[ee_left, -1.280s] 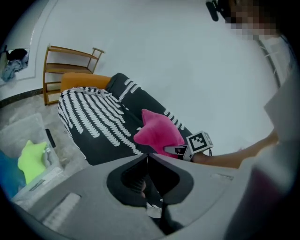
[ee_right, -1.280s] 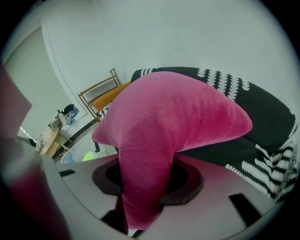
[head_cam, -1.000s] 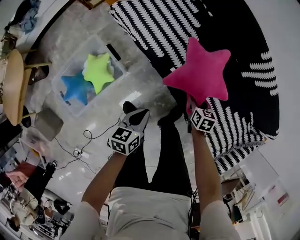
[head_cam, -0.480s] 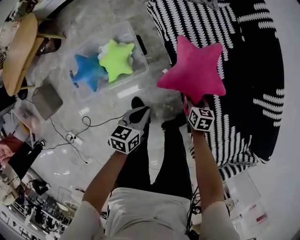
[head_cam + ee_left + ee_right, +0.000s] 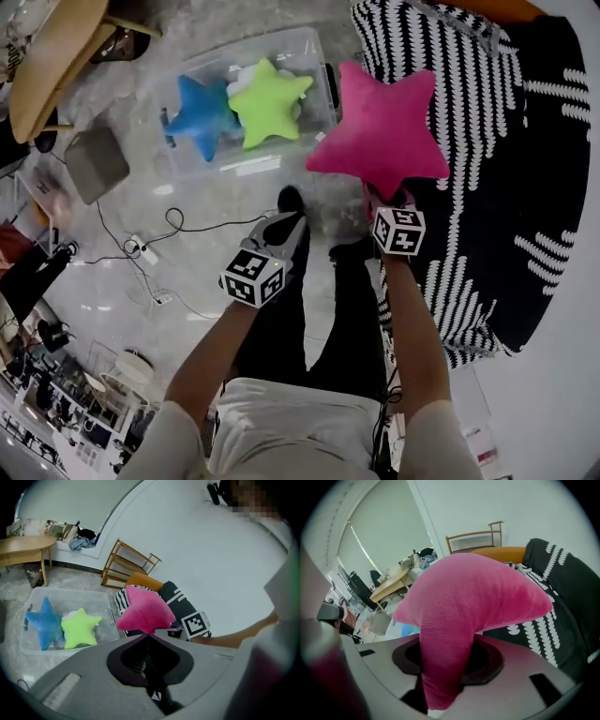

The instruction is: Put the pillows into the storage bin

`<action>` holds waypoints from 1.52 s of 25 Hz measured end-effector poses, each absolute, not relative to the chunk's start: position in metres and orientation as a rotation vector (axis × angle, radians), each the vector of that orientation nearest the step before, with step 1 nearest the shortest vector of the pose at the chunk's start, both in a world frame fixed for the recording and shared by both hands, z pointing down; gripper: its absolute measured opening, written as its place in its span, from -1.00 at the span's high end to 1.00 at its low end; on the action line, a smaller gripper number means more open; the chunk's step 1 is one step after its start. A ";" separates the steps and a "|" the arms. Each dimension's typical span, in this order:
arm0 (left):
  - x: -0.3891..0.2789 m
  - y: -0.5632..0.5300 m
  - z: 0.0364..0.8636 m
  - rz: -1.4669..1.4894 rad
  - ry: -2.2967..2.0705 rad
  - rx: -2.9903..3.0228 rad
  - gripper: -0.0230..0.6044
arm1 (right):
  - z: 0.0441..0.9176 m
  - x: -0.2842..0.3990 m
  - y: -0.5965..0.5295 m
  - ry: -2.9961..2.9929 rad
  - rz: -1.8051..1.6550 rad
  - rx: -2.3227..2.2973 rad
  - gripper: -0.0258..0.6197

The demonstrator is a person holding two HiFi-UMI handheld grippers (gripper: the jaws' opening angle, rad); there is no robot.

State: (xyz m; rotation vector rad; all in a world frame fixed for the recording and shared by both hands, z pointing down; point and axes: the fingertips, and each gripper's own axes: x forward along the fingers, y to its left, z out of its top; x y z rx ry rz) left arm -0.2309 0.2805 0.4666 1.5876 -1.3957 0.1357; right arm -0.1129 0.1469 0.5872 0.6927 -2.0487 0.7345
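Three star-shaped pillows are in view: a blue one and a green one lying side by side in the one clear bin on the floor, and a pink one up in the air, outside the bin. From the head view the pink pillow hangs just past the bin's right end, over the edge of the single black-and-white rug.

Two claws are held out in front of the person. The right claw is clenched on one lower point of the pink pillow, whose other points stand free above it. The left claw has its jaws pressed together with nothing between them; it is near the person's feet and well apart from the bin.

One wooden table and one grey cushion-like block sit left of the bin, with loose cables on the floor below them.

Something white shows behind the green pillow, but I cannot tell what it is. The pink pillow covers the right claw's tips from above, and in the right gripper view it fills most of the picture, leaving only a sliver of blue beneath it. The table is cut off by the picture's edge, as is the rug.
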 end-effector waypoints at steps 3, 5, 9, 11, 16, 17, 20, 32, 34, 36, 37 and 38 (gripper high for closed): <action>-0.253 0.287 0.474 0.104 -1.421 1.548 0.87 | 0.597 -0.147 0.152 -2.051 0.697 0.617 0.33; -0.267 0.292 0.481 0.086 -1.438 1.524 0.87 | 0.606 -0.169 0.158 -2.050 0.678 0.570 0.33; -0.294 0.300 0.496 0.047 -1.475 1.470 0.87 | 0.626 -0.210 0.169 -2.045 0.655 0.483 0.32; -0.309 0.304 0.503 0.030 -1.490 1.447 0.87 | 0.636 -0.231 0.174 -2.040 0.646 0.446 0.32; -0.346 0.317 0.522 -0.005 -1.534 1.384 0.87 | 0.666 -0.281 0.186 -2.023 0.600 0.337 0.31; -0.354 0.319 0.526 -0.011 -1.541 1.376 0.87 | 0.672 -0.291 0.188 -2.019 0.592 0.320 0.31; -0.374 0.326 0.534 -0.028 -1.565 1.345 0.87 | 0.684 -0.317 0.194 -2.008 0.569 0.265 0.30; -0.429 0.372 0.555 -0.089 -1.635 1.226 0.87 | 0.709 -0.396 0.218 -2.017 0.544 0.199 0.03; -0.435 0.379 0.556 -0.093 -1.642 1.215 0.87 | 0.709 -0.407 0.214 -2.033 0.540 0.236 -0.17; -0.440 0.386 0.556 -0.096 -1.647 1.204 0.87 | 0.706 -0.416 0.212 -2.050 0.515 0.252 -0.27; -0.442 0.388 0.557 -0.099 -1.649 1.200 0.87 | 0.705 -0.419 0.212 -2.055 0.492 0.243 -0.29; -0.444 0.390 0.557 -0.102 -1.652 1.196 0.87 | 0.703 -0.421 0.213 -2.056 0.468 0.227 -0.33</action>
